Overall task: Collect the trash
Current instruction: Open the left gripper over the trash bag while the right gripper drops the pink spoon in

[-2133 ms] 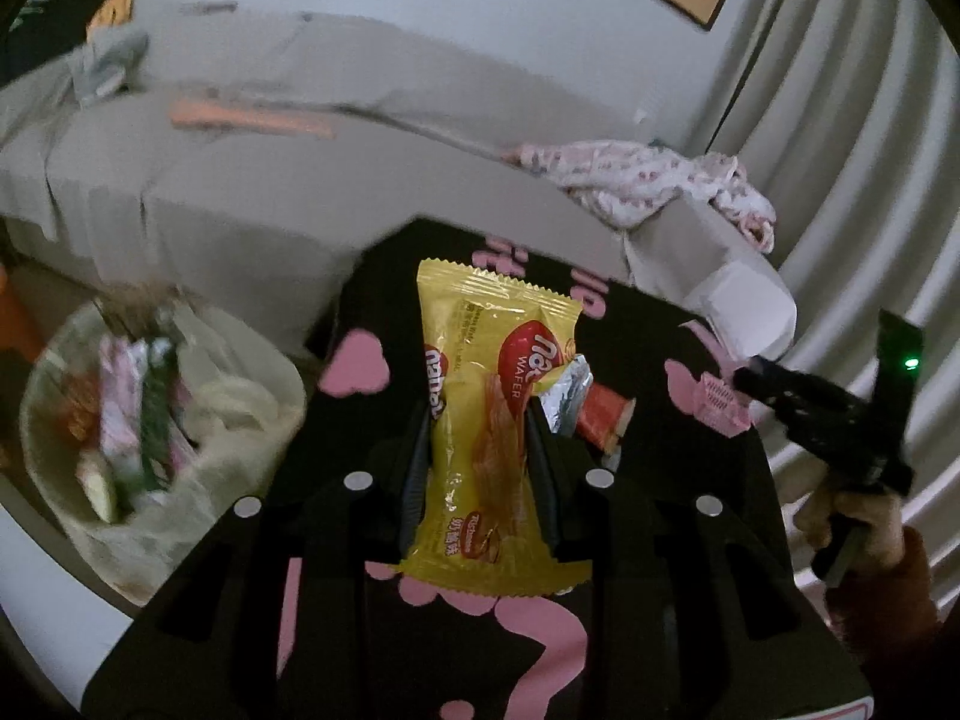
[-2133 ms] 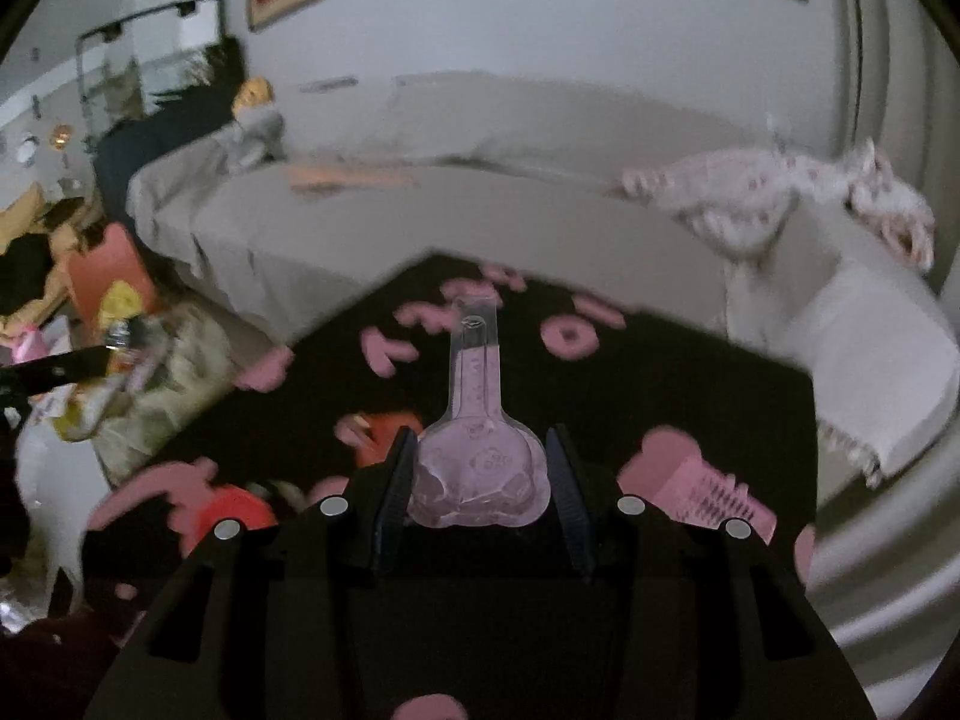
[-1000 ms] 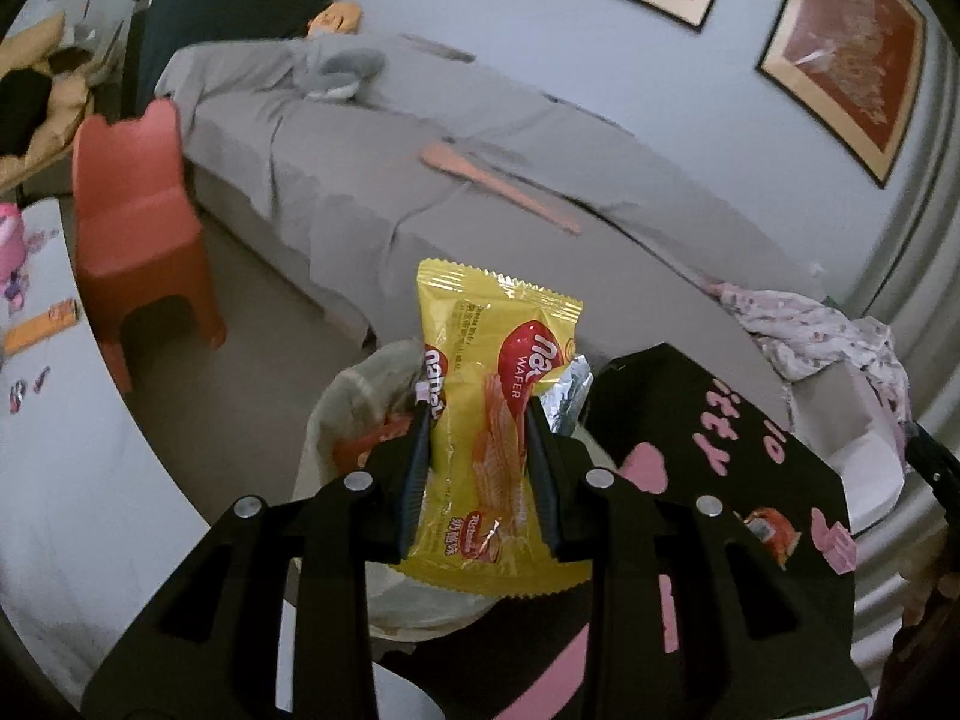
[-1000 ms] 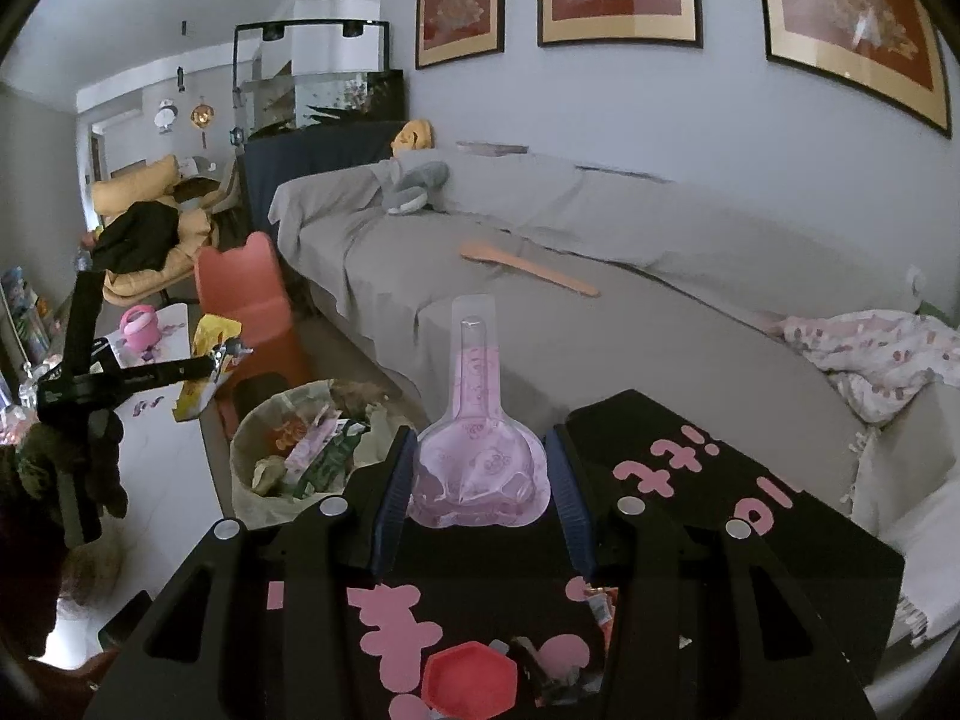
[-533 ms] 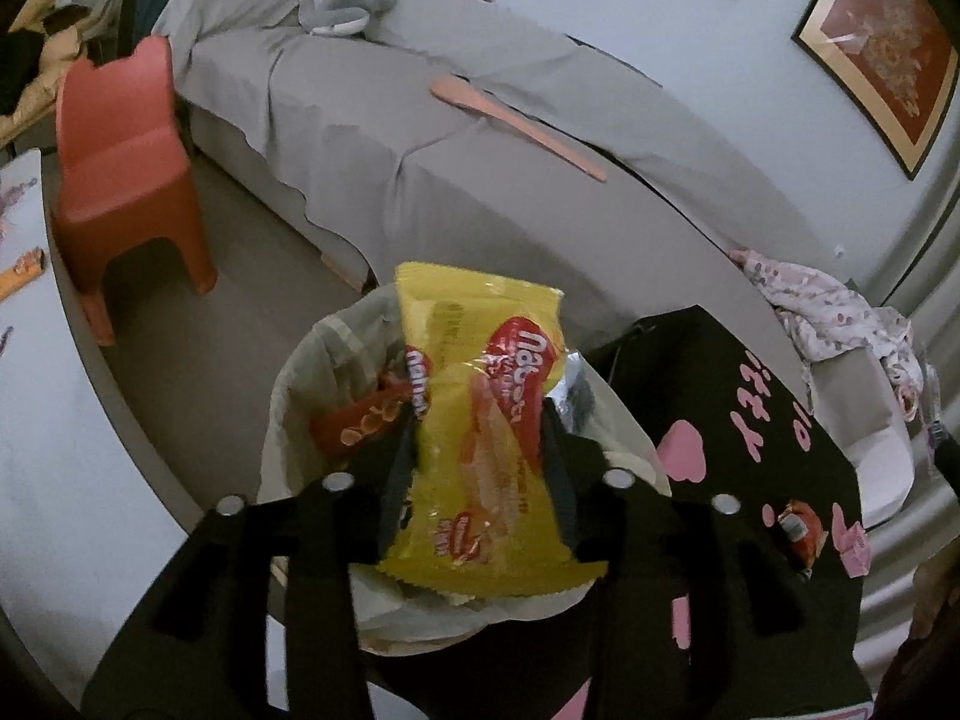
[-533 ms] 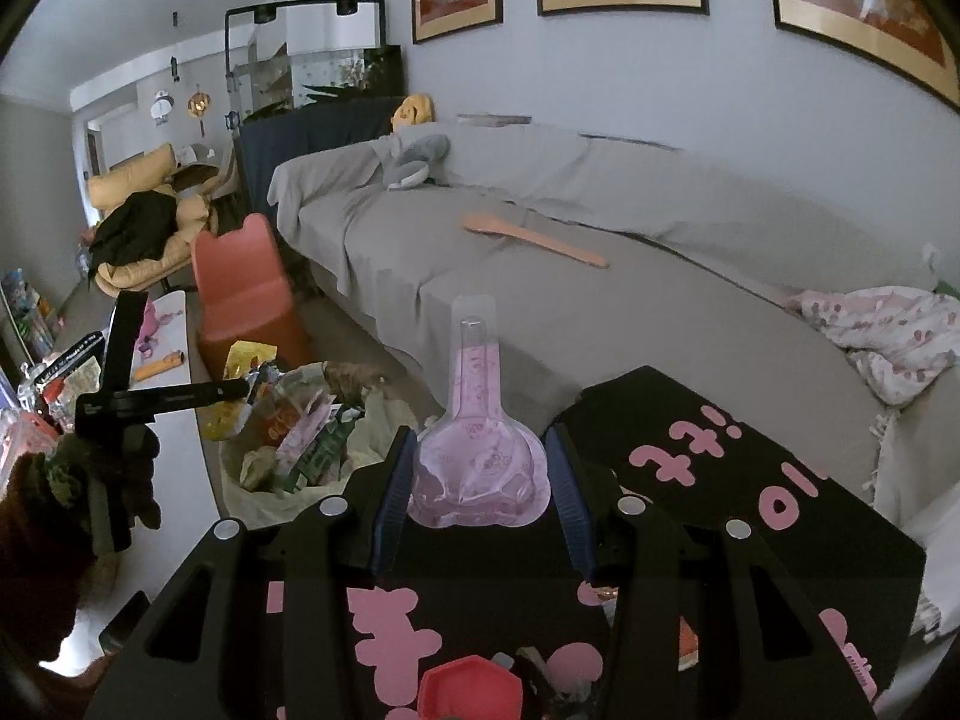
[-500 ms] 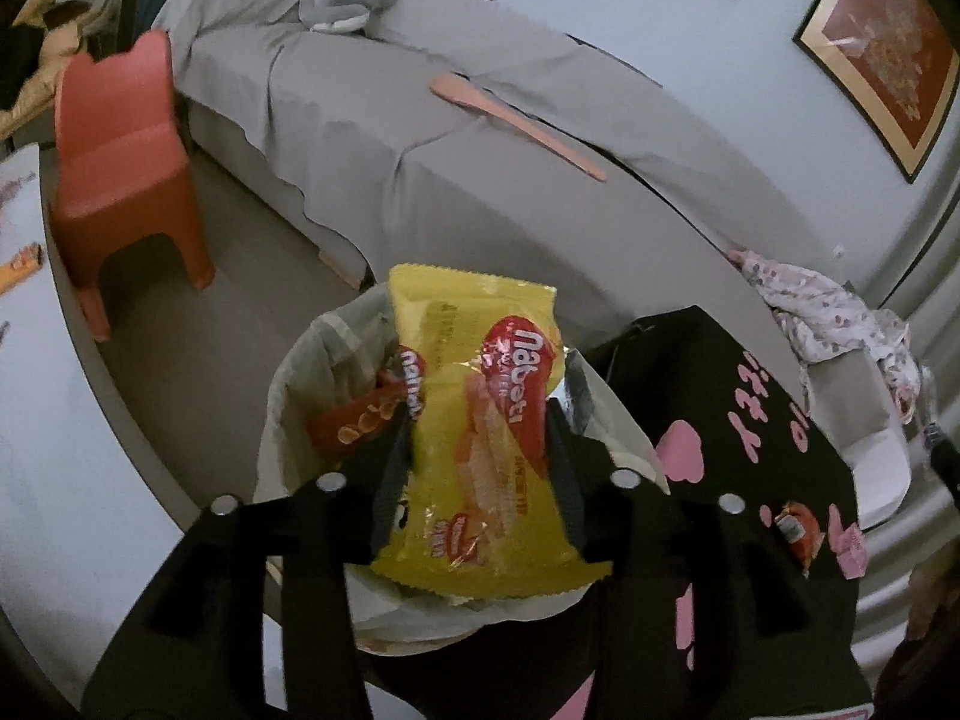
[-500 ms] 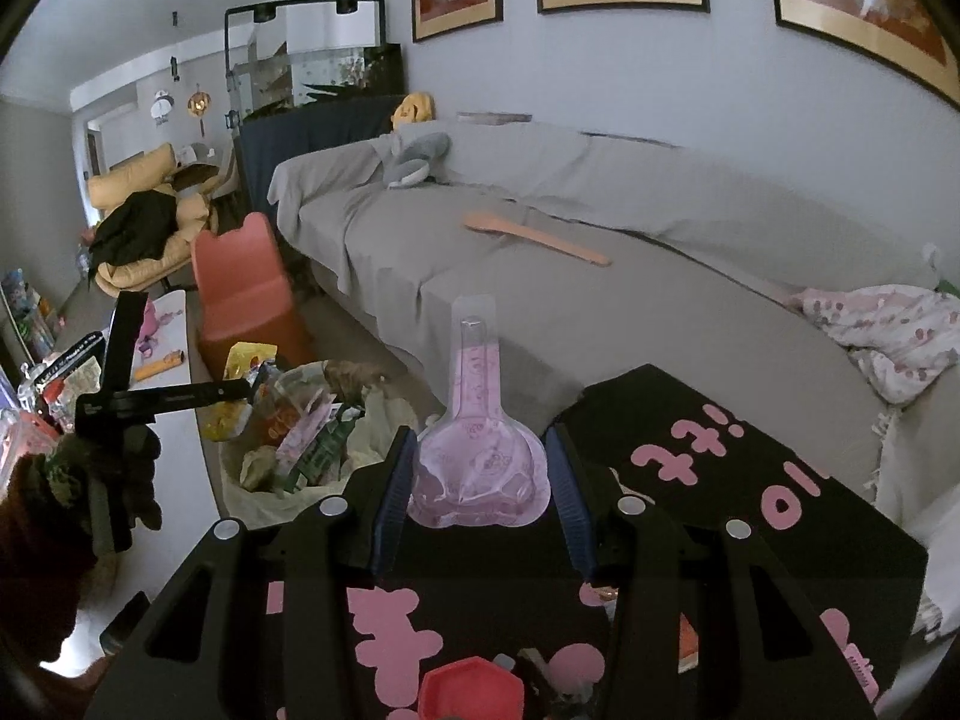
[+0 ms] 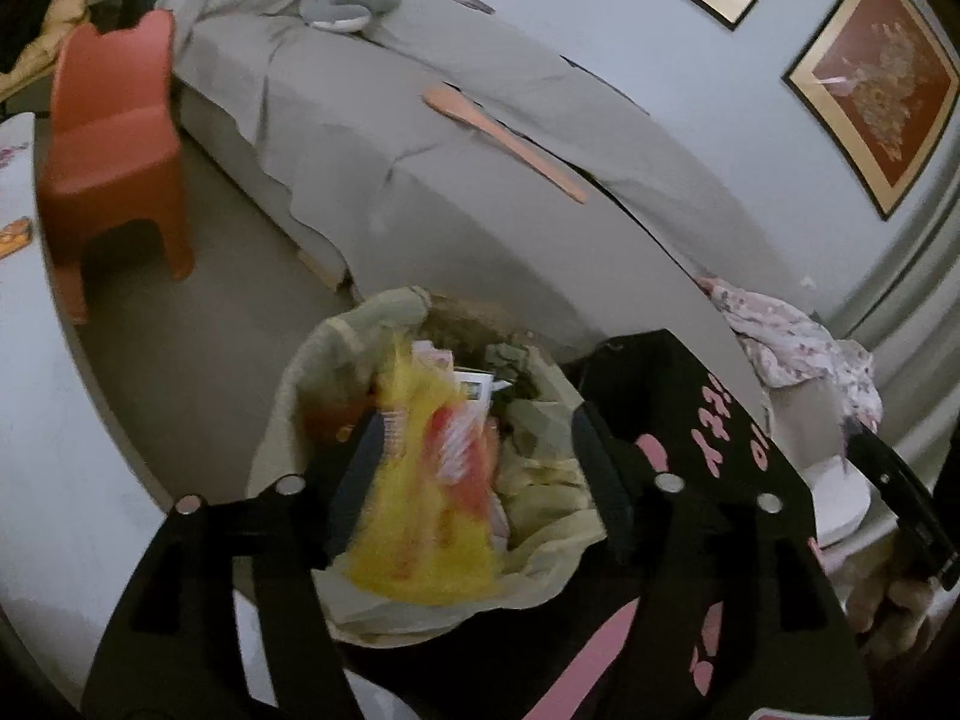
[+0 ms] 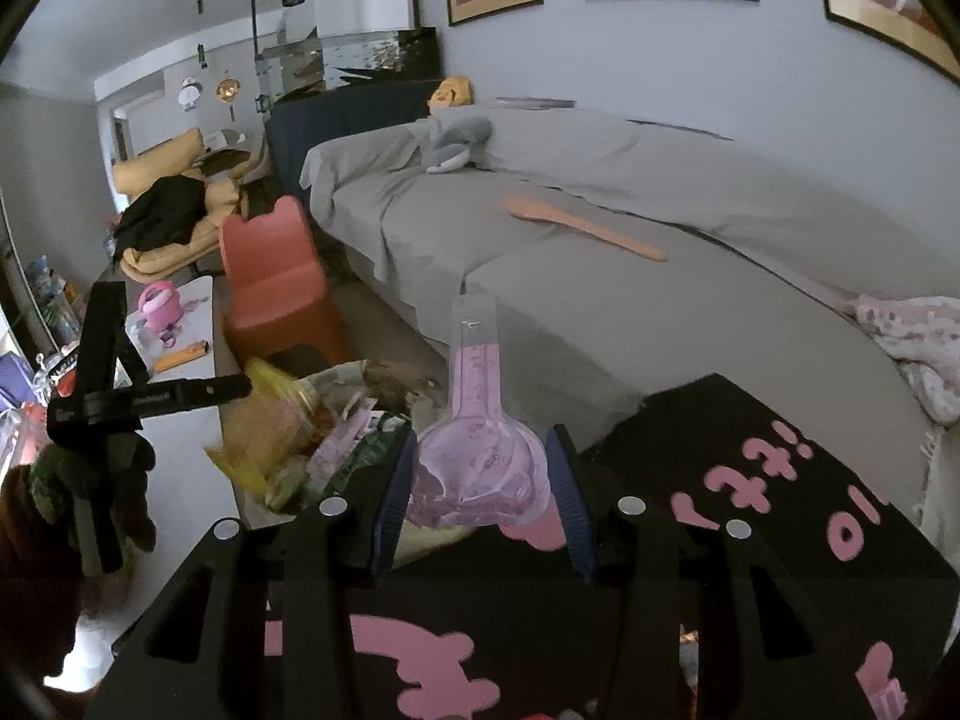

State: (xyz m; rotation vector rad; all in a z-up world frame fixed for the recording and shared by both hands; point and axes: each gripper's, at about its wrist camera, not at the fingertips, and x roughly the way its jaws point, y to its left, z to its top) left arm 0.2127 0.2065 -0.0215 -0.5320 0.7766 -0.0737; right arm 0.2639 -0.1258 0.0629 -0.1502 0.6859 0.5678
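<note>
Over the lined trash bag [image 9: 288, 396], my left gripper [image 9: 477, 420] has its jaws opening. A yellow wafer packet [image 9: 420, 510] hangs blurred and loose between them, tipping into the bag; the pads do not press on it. From the right wrist view, that packet [image 10: 264, 420] drops at the bag's [image 10: 336, 378] near rim, under the left gripper [image 10: 240, 384]. My right gripper [image 10: 480, 435] is shut on a pink flask-shaped pouch [image 10: 474, 360], held just right of the bag above the black table [image 10: 750, 450].
The bag holds several wrappers. An orange child's chair [image 9: 114, 138] stands on the floor to its left. Behind is a grey covered sofa [image 9: 450, 180] with a wooden spatula [image 9: 504, 141]. A white low table [image 9: 36, 420] curves along the left.
The left jaws have spread and let go of the yellow packet, which now slips down blurred into the bag. The right gripper has come closer to the bag, still holding the pink pouch.
</note>
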